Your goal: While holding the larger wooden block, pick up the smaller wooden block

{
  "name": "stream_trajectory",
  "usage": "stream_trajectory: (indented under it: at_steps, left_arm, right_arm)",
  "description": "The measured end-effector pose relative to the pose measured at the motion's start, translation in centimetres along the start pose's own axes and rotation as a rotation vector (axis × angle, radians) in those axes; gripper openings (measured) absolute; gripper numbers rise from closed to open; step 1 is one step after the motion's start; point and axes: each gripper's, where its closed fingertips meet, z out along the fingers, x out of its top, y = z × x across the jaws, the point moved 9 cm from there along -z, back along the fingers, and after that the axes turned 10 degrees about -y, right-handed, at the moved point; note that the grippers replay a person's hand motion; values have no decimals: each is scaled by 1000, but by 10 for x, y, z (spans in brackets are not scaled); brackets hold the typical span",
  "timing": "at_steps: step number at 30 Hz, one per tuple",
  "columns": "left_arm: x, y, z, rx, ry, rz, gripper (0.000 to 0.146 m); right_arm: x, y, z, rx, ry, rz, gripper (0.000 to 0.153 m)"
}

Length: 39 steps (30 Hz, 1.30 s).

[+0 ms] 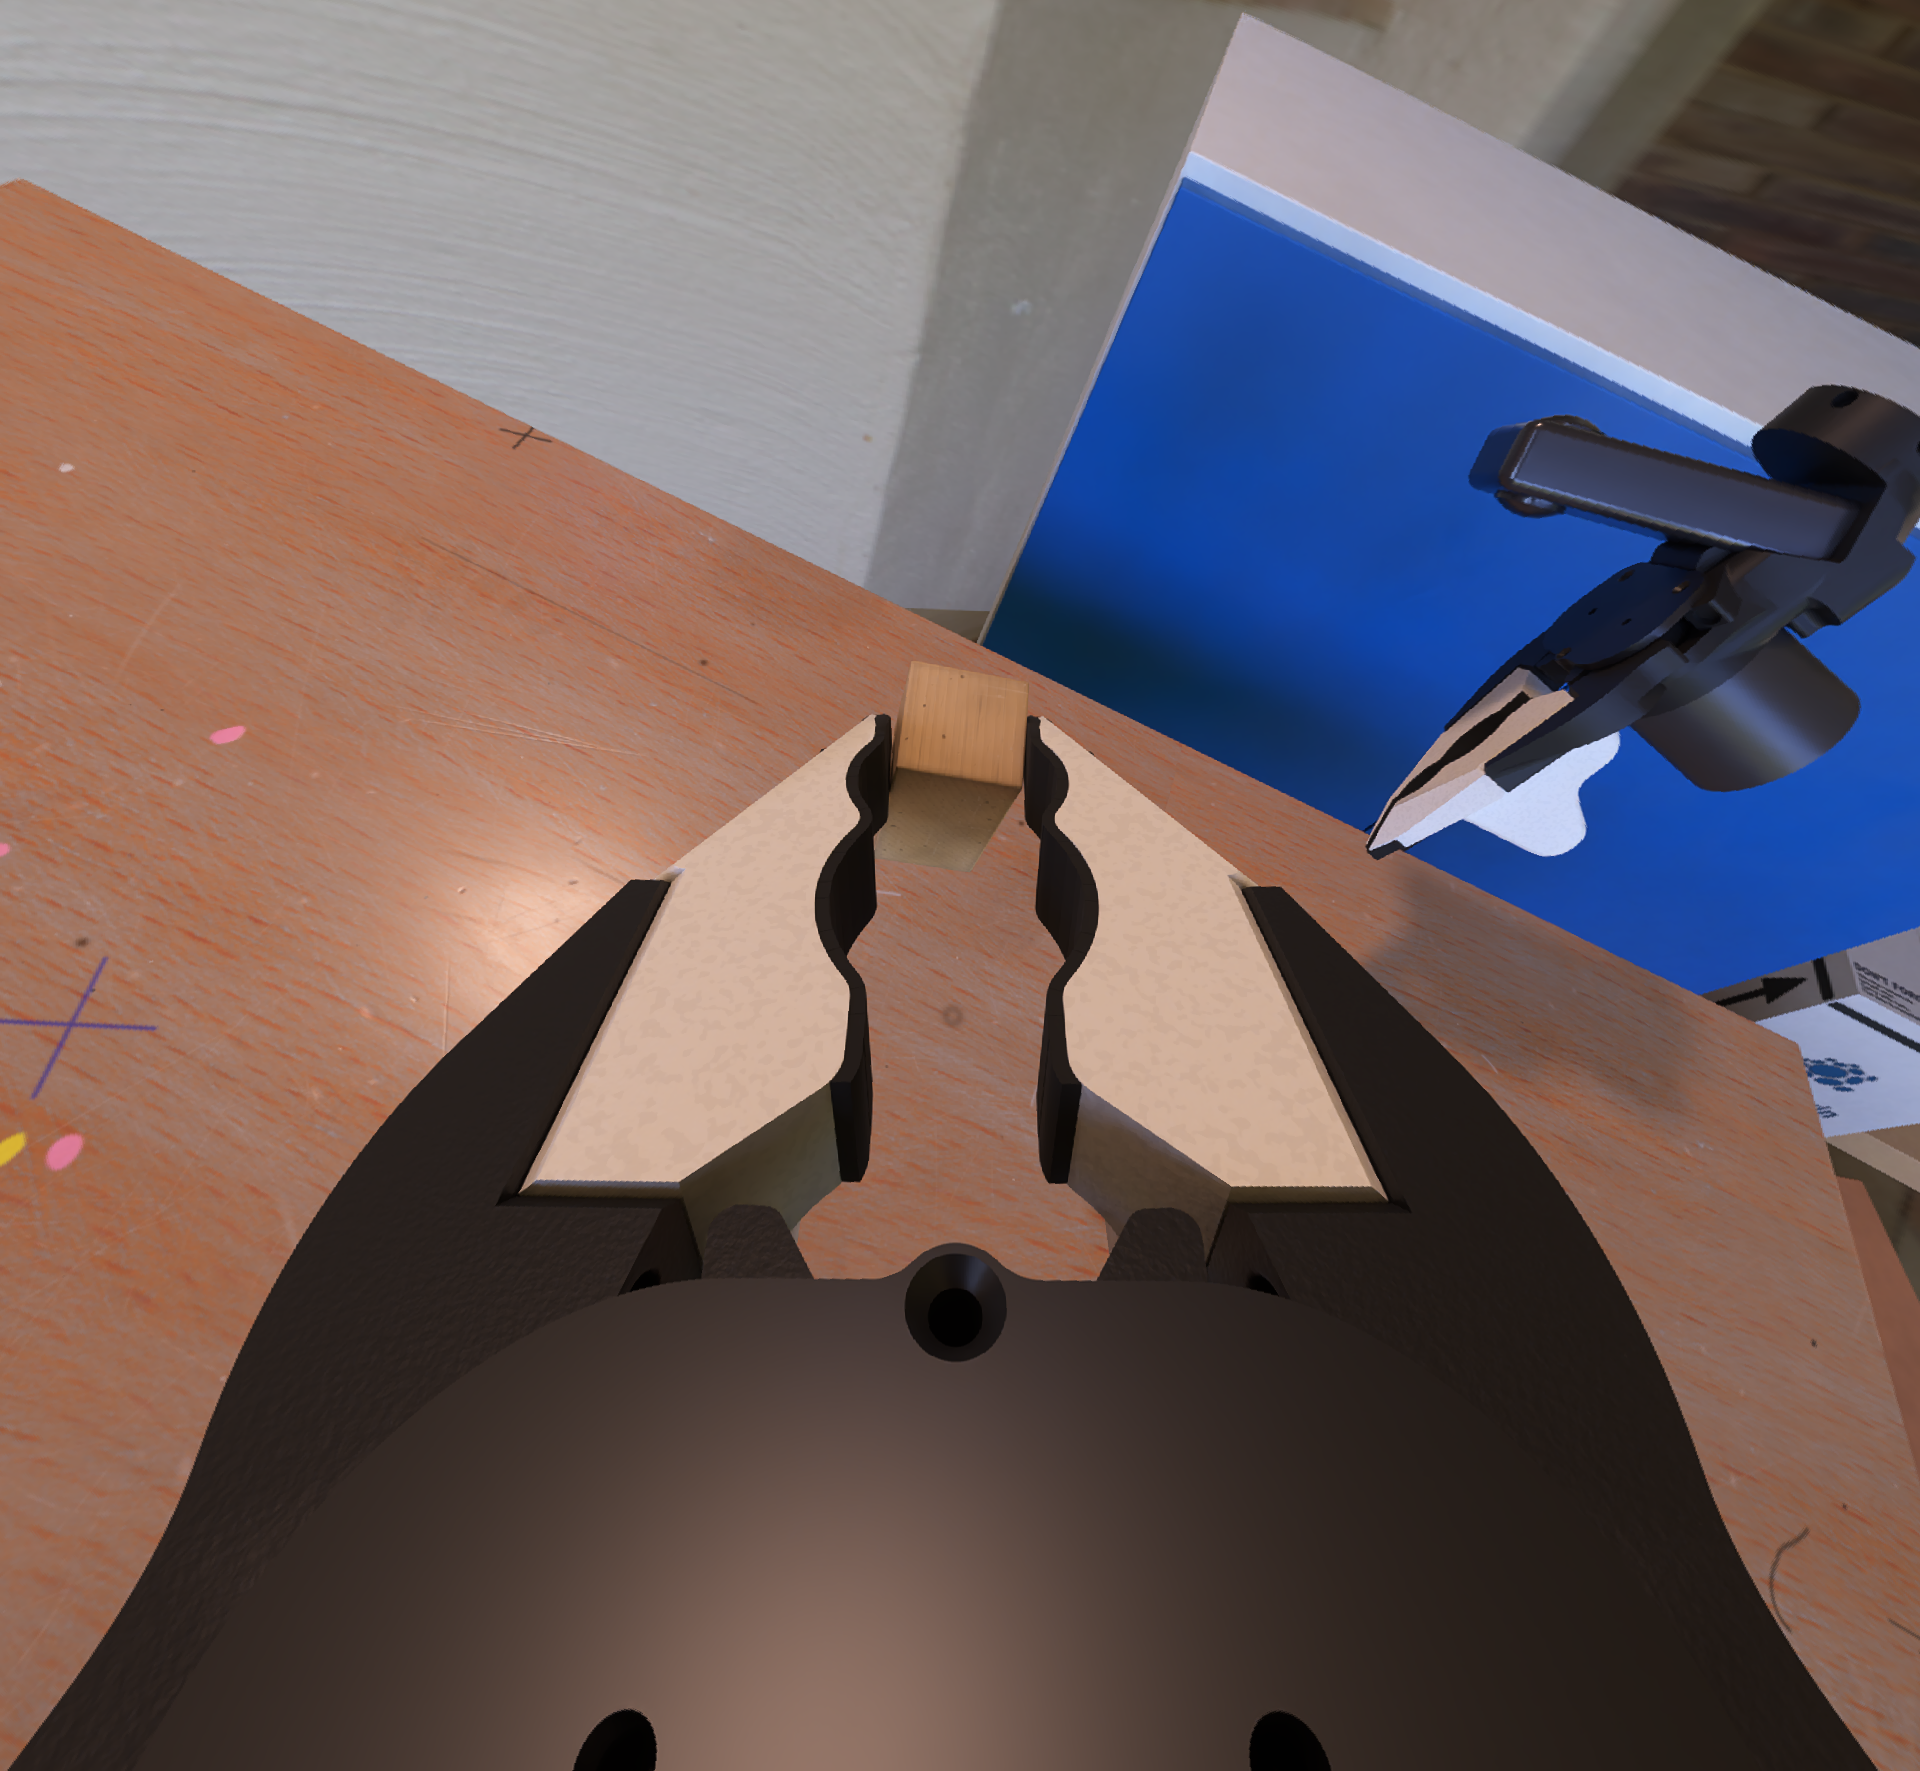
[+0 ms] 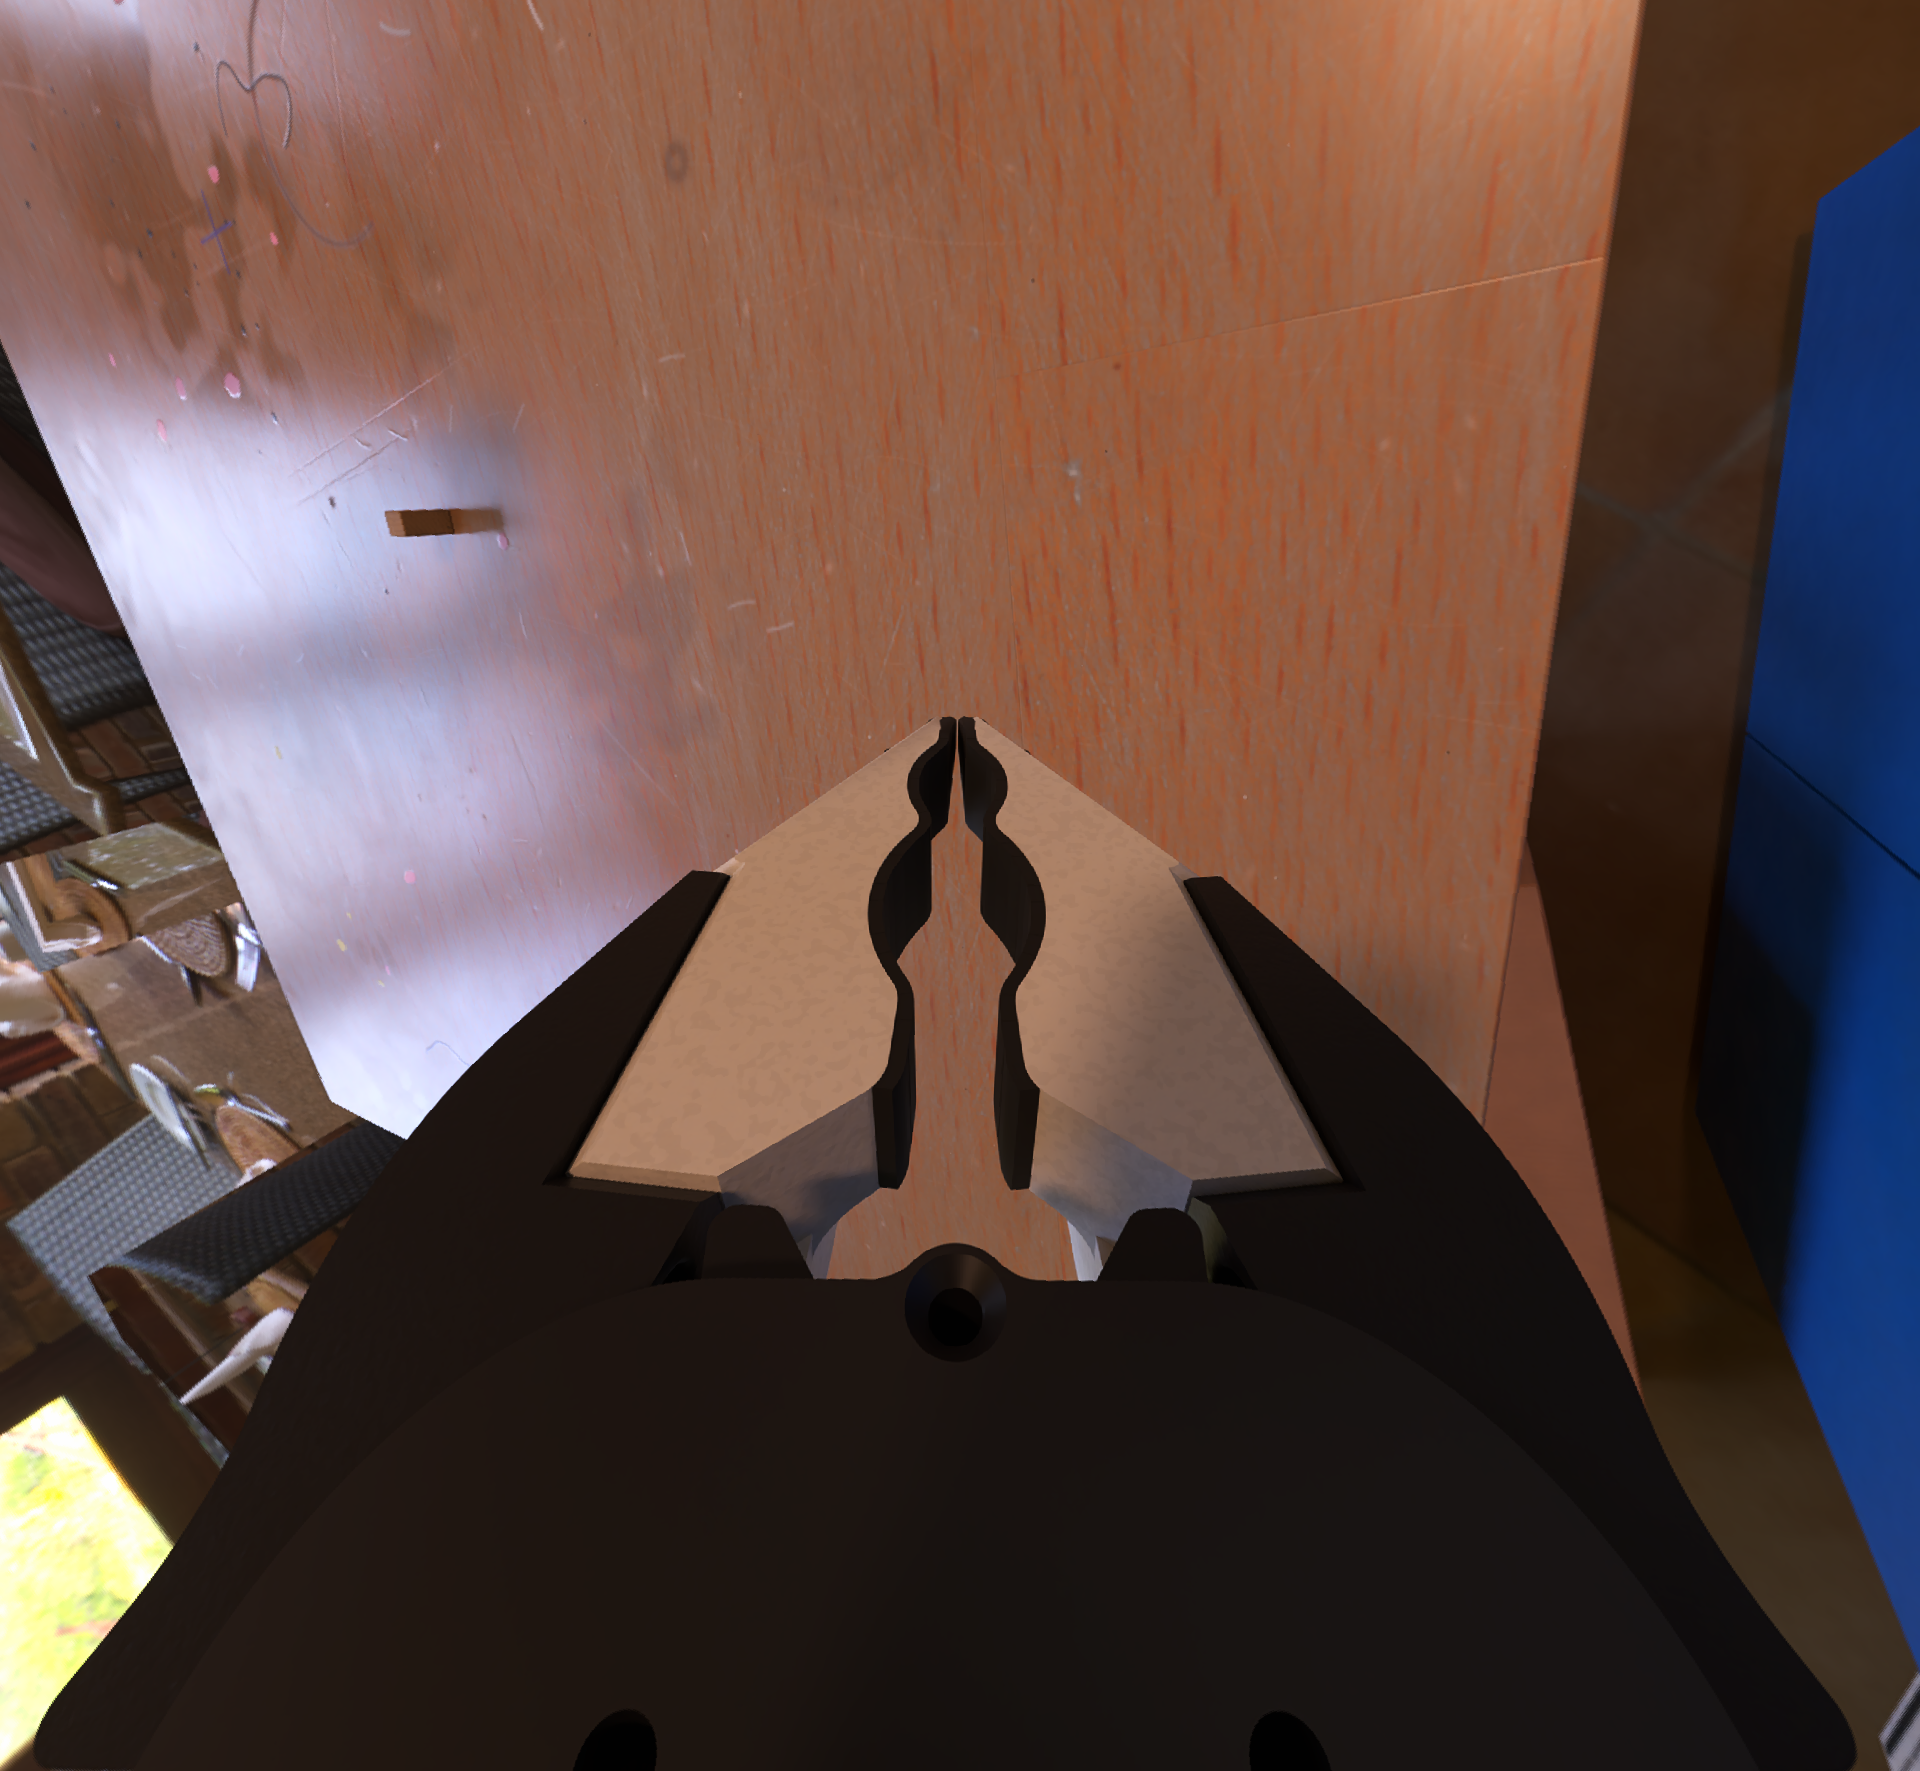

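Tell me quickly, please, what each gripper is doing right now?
Left gripper: shut on the wooden block.
Right gripper: shut, holding nothing.

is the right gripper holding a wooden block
No: the right gripper has its fingertips shut together on nothing, above the scratched reddish-brown wooden table.

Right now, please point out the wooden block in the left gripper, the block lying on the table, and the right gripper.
larger wooden block (image 1: 961,719): left wrist view, its front face.
smaller wooden block (image 2: 421,522): right wrist view, its side face.
right gripper (image 2: 955,724): right wrist view, between its closed fingertips.
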Motion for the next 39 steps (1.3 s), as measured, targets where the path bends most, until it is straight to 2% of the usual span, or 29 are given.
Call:
stream_trajectory:
  at_steps: [13,23,30,39]
  left_arm:
    - [3,-5,-20,-9,121,-7,25]
    - [6,-14,-74,68,567,-57,25]
    - [5,-16,-78,44,593,-69,25]
    - [0,-21,-94,36,709,-90,25]
  right_arm:
    - [6,-6,1,-27,-28,-13,0]
    - [6,-7,2,-36,-34,-15,0]
    - [9,-11,2,-51,-49,-24,0]
    - [11,-14,1,-80,-50,-24,0]
